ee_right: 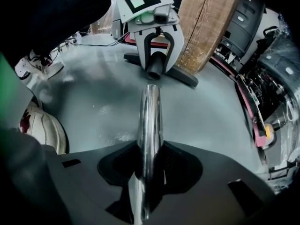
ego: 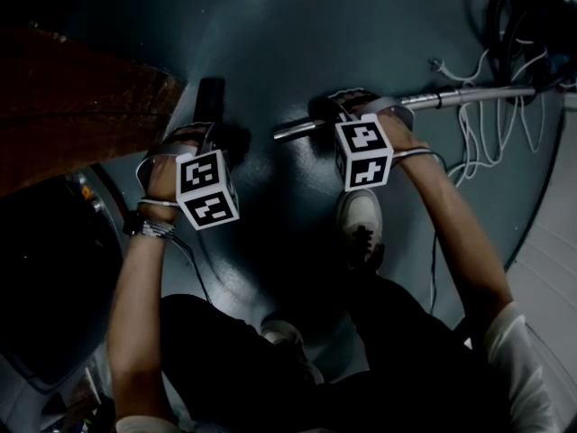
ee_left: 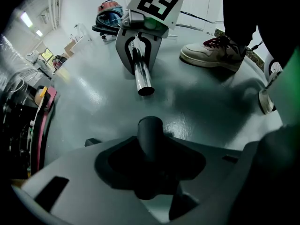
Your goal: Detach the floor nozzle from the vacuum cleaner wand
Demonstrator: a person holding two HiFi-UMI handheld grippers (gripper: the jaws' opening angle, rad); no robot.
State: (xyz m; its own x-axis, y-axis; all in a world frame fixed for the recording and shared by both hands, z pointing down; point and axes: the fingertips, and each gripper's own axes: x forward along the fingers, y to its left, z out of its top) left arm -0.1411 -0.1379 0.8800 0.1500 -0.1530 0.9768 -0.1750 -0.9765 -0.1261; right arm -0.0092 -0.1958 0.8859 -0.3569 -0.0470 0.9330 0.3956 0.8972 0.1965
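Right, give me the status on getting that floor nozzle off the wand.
Done: the wand is out of the nozzle neck; their open ends face each other with bare floor between them. In hand: the left gripper is clamped on the neck, the right gripper on the wand. Left: probably only setting both pieces down and letting go.

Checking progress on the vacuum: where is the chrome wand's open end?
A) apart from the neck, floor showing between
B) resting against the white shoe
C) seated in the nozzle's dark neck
A: the wand ends short of the nozzle neck, with bare floor between them.
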